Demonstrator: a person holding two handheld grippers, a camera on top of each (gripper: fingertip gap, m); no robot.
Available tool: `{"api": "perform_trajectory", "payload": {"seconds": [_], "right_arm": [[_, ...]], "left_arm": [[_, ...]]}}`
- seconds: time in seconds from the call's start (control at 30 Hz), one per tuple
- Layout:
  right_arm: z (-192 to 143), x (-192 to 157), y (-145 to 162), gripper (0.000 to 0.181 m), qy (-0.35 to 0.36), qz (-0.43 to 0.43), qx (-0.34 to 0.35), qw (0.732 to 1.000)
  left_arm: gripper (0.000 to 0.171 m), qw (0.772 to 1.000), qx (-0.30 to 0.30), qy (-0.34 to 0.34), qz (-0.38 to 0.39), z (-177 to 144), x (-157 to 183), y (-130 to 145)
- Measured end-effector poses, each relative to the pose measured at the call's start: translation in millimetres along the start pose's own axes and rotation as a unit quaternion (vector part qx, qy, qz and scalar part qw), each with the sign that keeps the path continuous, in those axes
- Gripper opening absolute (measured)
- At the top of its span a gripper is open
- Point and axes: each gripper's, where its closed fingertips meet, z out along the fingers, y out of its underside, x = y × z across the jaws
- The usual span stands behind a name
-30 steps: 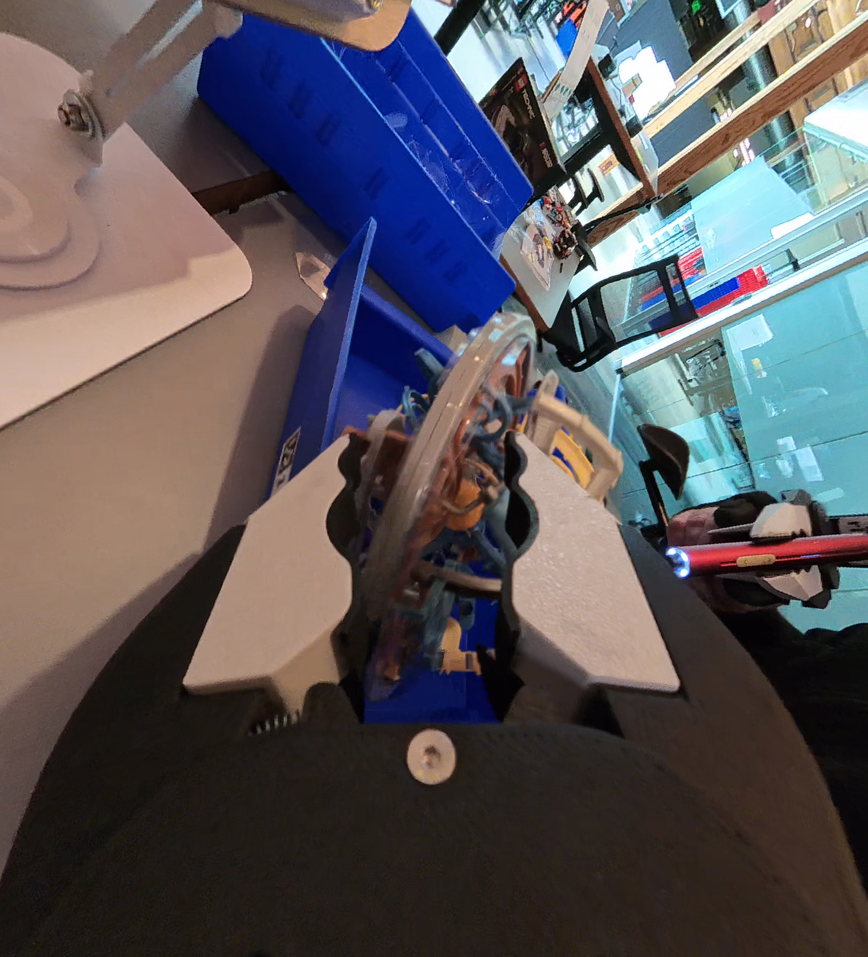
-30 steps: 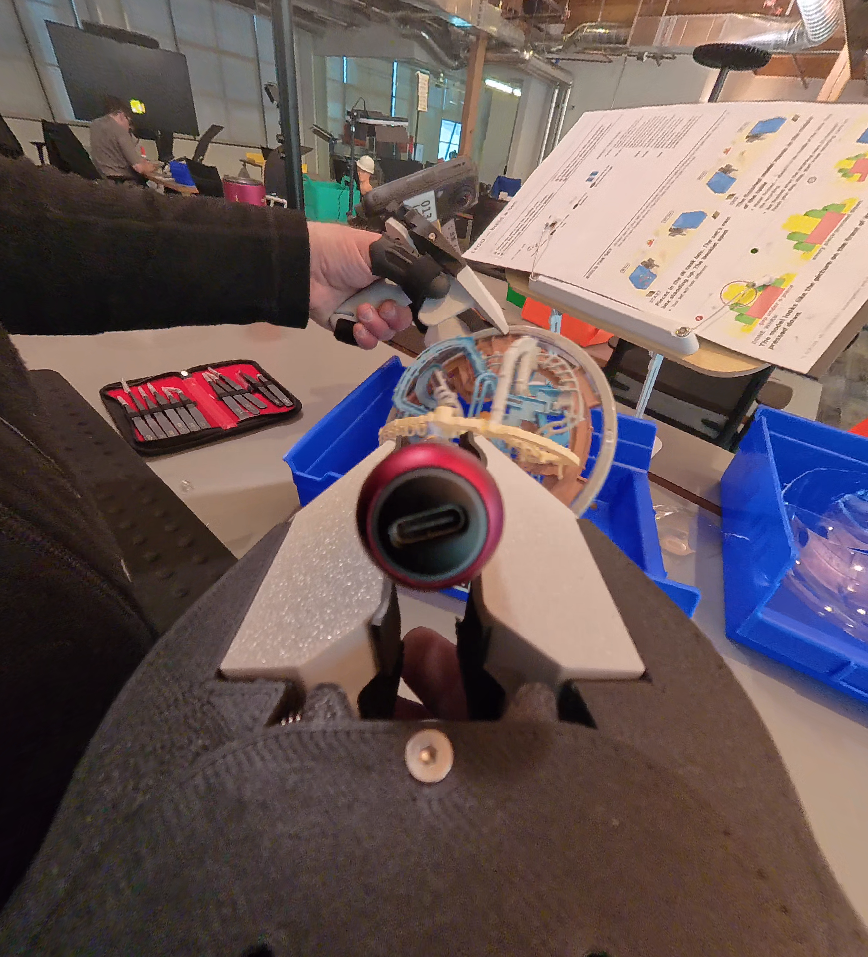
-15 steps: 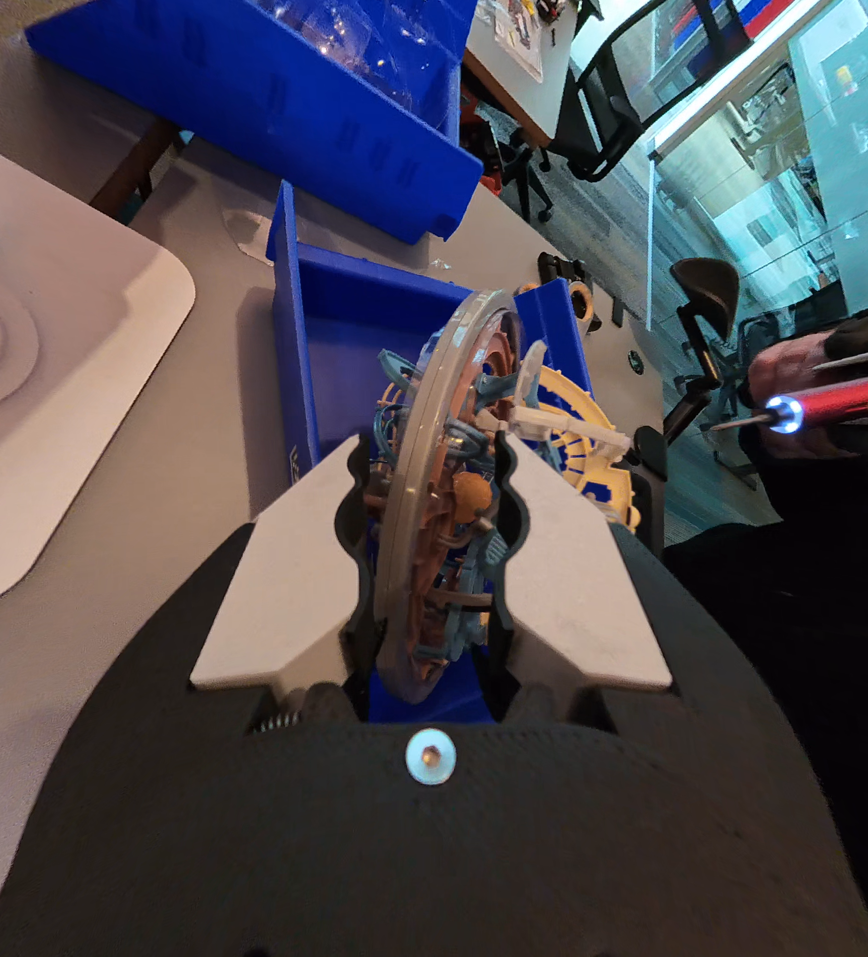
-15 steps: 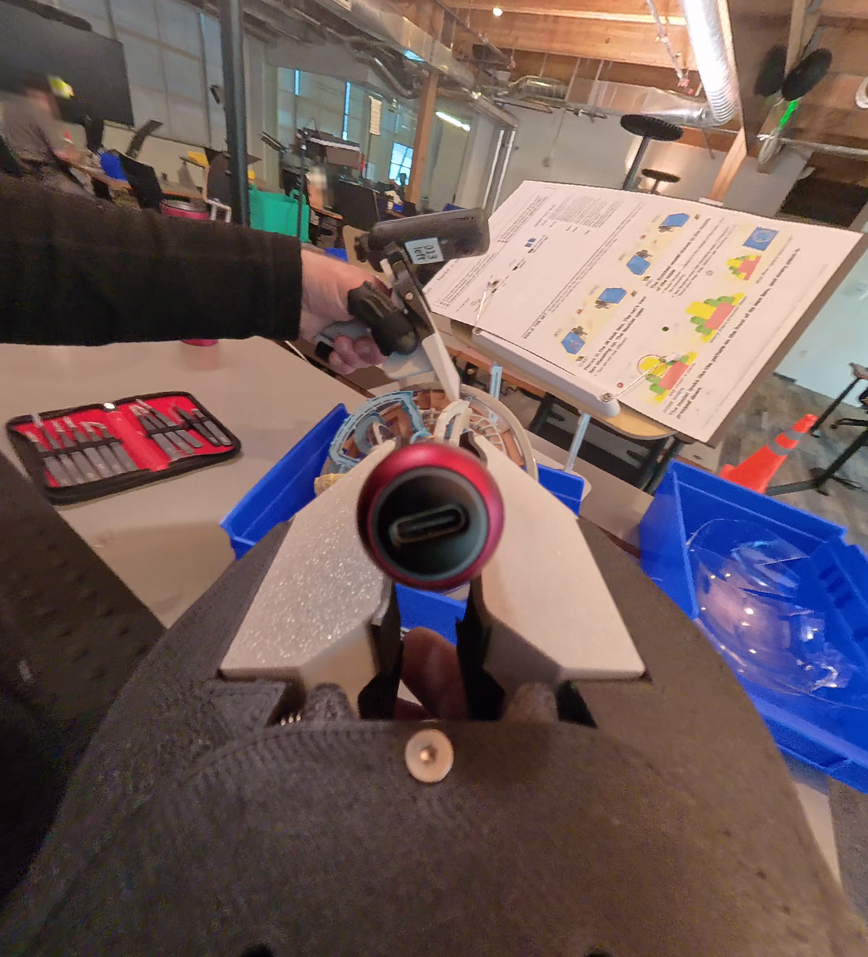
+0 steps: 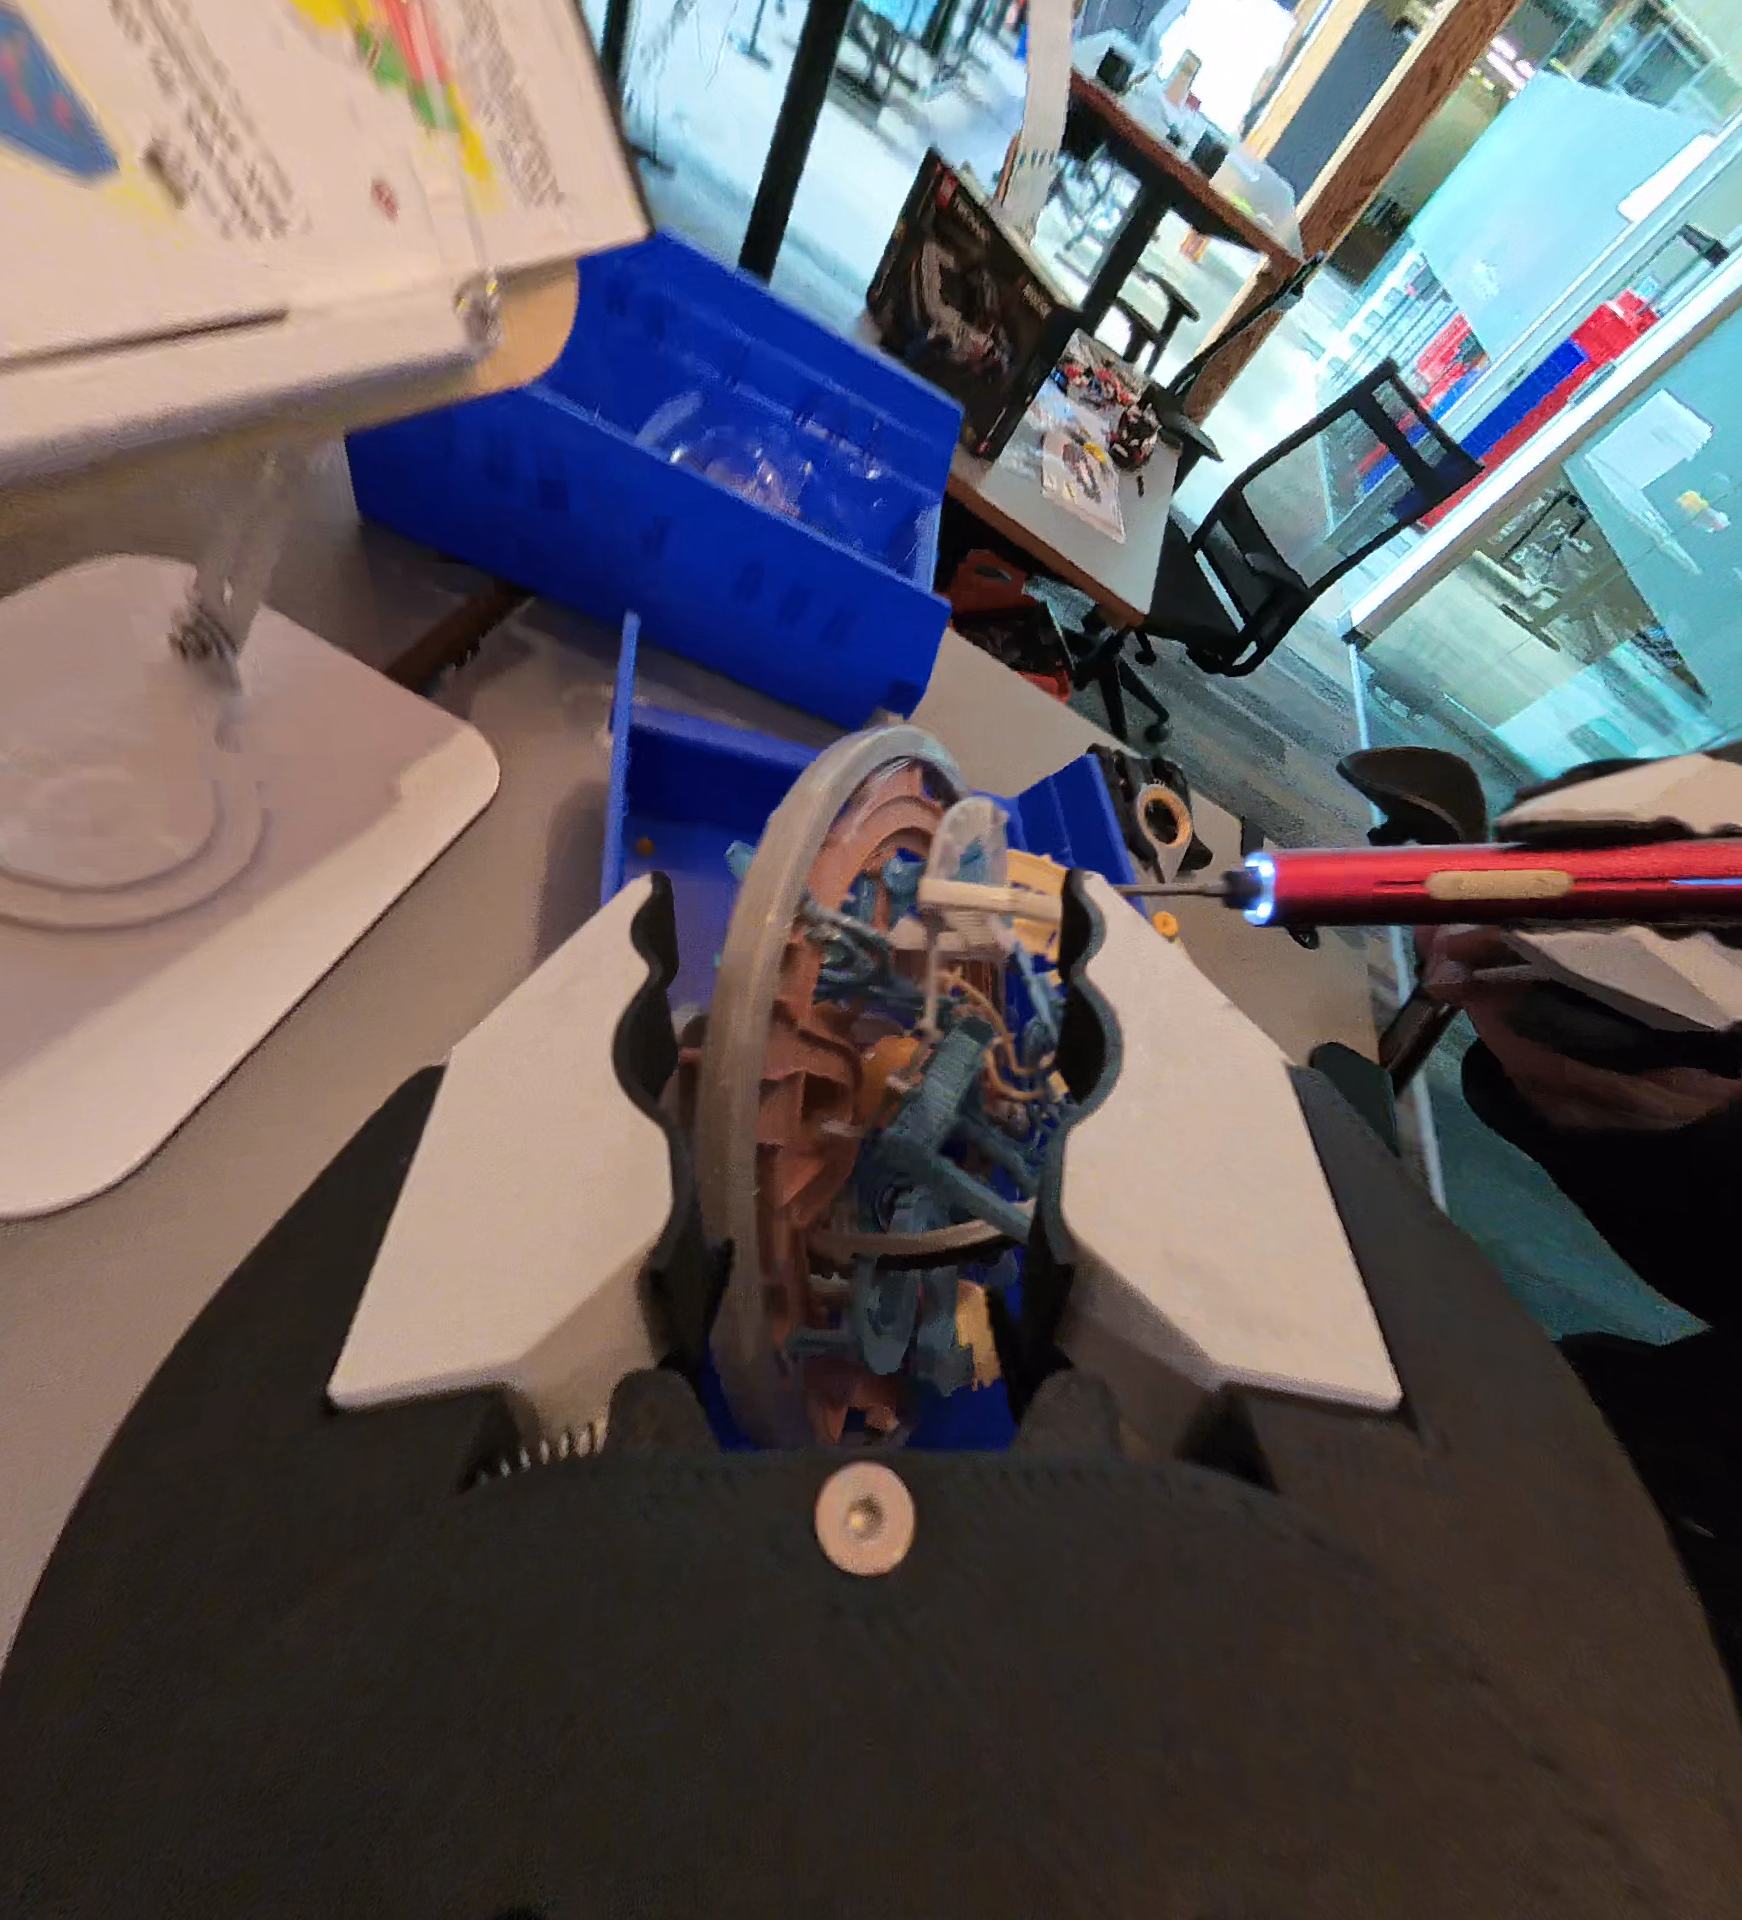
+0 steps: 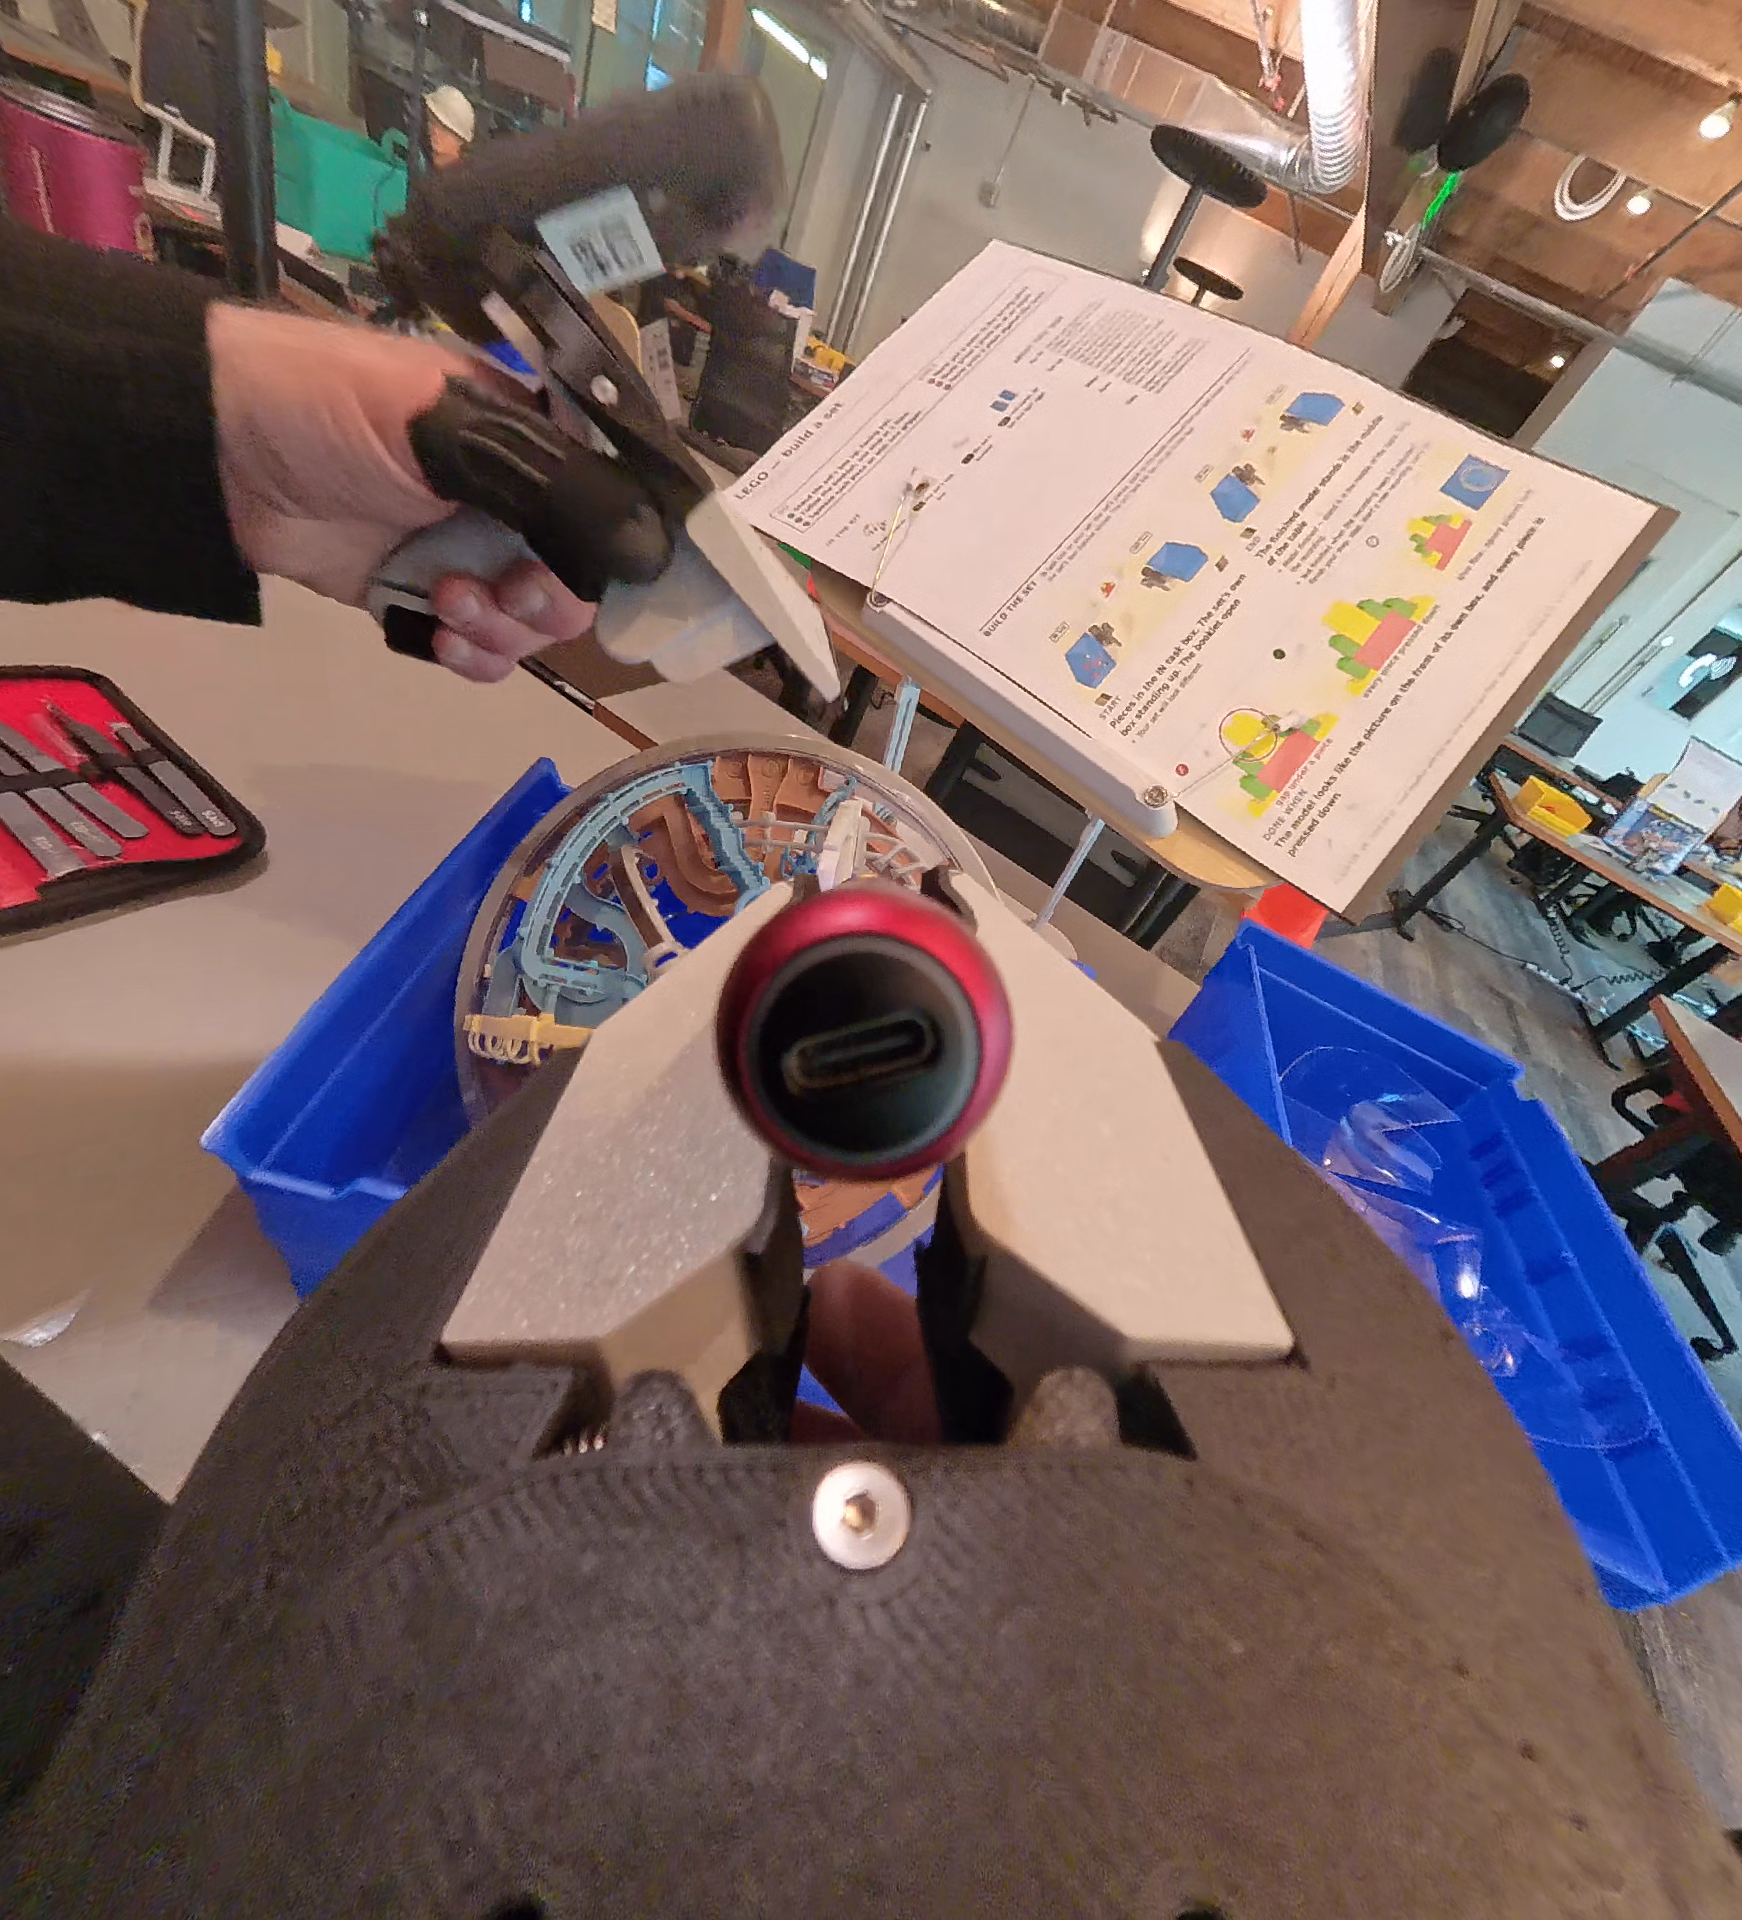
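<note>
Since the earlier frame the red screwdriver (image 5: 1532, 883) has closed in; its lit tip now sits just beside the maze ball (image 5: 877, 1091).

Maze ball: one, a clear half-shell filled with blue, brown and yellow tracks, held edge-on above the nearer blue bin (image 6: 368, 1060).

Left gripper (image 5: 862, 914): fingers part-way apart, clamped on the ball's rim.

Right gripper (image 6: 862, 904): fingers nearly together, clamped on the screwdriver's barrel.

Blue bins: two; the farther (image 6: 1573, 1351) holds clear shells.

One tweezer case (image 6: 46, 790) lies at the worktop's (image 6: 223, 956) left; one instruction stand (image 6: 1210, 582) stands behind.
</note>
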Motion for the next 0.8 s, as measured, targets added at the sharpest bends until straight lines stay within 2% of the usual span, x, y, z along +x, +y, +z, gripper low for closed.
{"api": "perform_trajectory", "payload": {"seconds": [0.13,0.23,0.37,0.47,0.53,0.8], "right_arm": [[10.7,3.3,1.4,0.020,0.018,-0.005,-0.011,1.000],[16.1,4.4,2.4,0.020,0.022,-0.001,-0.019,1.000],[20.8,5.8,4.3,0.020,0.026,0.002,-0.030,0.999],[22.4,6.9,5.0,0.020,0.029,0.002,-0.034,0.999],[23.1,7.3,5.9,0.020,0.032,-0.003,-0.037,0.999],[31.7,3.1,11.1,0.020,0.027,-0.022,-0.049,0.998]], "left_arm": [[0.063,0.988,0.034,0.038,0.145,-1.9,65.5,-11.6],[0.054,0.958,0.039,0.063,0.278,4.7,118.7,-3.1],[0.055,0.933,0.041,0.120,0.338,10.6,169.1,11.3],[0.056,0.926,0.030,0.110,0.361,16.6,173.7,20.6],[0.062,0.930,0.004,0.100,0.354,23.2,165.8,29.2],[0.067,0.936,0.002,0.094,0.338,24.2,153.6,33.9]]}}
